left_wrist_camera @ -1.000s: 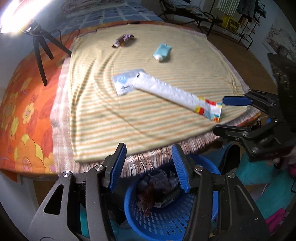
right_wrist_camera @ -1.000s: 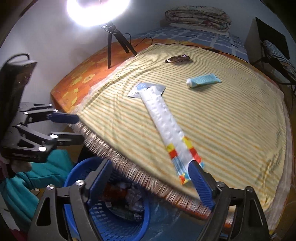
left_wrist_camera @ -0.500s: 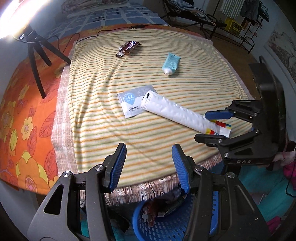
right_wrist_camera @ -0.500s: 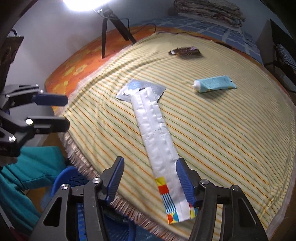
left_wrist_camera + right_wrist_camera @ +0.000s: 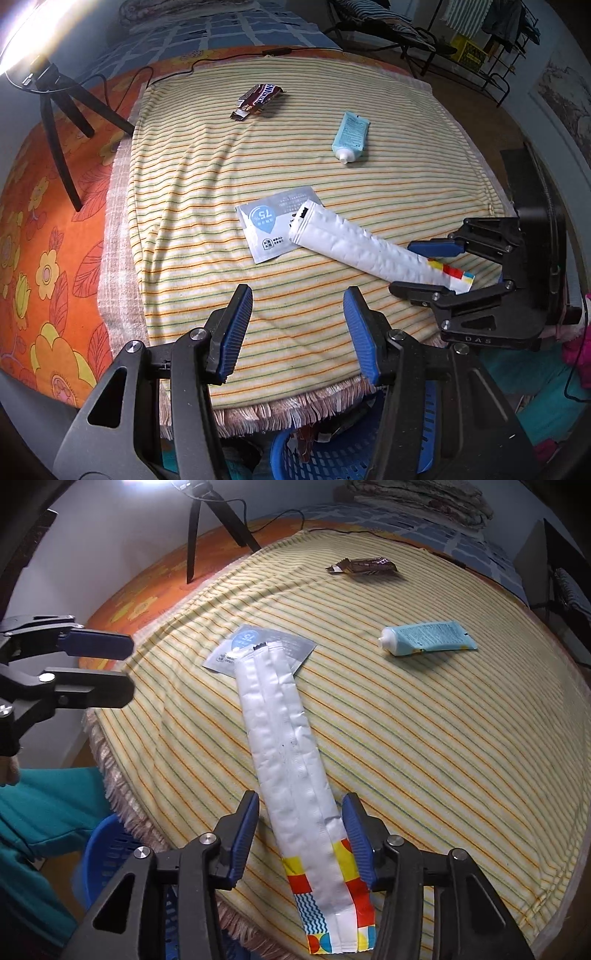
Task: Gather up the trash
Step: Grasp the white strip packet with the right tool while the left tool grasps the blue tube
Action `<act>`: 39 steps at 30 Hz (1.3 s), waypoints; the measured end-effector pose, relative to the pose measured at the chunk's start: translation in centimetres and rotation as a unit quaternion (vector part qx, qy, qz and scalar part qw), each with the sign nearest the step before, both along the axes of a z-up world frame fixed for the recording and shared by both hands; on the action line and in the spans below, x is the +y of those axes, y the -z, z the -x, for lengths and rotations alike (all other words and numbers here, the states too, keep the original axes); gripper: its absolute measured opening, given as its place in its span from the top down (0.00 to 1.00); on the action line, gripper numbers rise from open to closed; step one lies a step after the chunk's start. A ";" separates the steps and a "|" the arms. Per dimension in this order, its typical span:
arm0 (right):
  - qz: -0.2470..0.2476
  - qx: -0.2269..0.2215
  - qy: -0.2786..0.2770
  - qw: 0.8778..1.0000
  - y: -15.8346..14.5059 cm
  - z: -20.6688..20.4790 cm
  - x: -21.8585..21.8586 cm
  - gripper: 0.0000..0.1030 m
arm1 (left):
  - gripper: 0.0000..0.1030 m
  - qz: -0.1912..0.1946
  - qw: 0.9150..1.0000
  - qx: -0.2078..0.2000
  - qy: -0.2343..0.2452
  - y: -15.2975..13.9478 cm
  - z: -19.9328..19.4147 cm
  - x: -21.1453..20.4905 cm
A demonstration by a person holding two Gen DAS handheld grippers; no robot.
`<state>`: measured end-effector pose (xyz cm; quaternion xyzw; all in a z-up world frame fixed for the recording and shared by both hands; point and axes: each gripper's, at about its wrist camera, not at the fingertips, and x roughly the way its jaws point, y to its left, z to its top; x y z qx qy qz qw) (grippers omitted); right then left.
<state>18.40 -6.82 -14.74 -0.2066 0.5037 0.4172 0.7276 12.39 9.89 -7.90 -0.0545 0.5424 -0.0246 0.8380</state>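
Since the earlier frames, both grippers have come in from over the blue basket (image 5: 325, 461) to above the striped cloth (image 5: 207, 155) on the bed, and the right gripper (image 5: 301, 834) has narrowed its jaws around the long white wrapper (image 5: 284, 746). Those jaws are closing, with the wrapper's coloured end between them; the right pad sits at the wrapper's edge, the left one apart from it. The left gripper (image 5: 297, 332) hangs with jaws spread and nothing between them. The wrapper lies near the cloth's fringed edge, its far end overlapping a grey sachet (image 5: 271, 225). Farther off lie a blue tube (image 5: 351, 134) and a brown candy wrapper (image 5: 256, 100). The left wrist view shows trash inside the basket below the fringe; the right wrist view shows only the basket's rim beside a teal garment (image 5: 44, 812).
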 end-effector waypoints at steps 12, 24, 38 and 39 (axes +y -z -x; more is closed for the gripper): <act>0.012 -0.008 0.012 1.000 0.2 -0.4 -0.4 0.67 | 0.49 -0.003 1.000 0.003 -0.002 0.3 -0.7 0.0; 0.001 0.023 0.112 0.993 -0.2 -3.8 -5.4 0.68 | 0.49 -0.012 0.999 -0.015 0.026 -0.2 -5.4 -1.9; -0.022 0.048 0.201 0.978 -0.3 -9.0 -10.5 0.61 | 0.49 -0.034 0.997 0.005 0.076 2.4 -15.6 -6.0; -0.020 0.045 0.196 0.979 -0.4 -9.0 -10.5 0.58 | 0.49 -0.038 0.996 0.007 0.078 2.6 -16.3 -6.2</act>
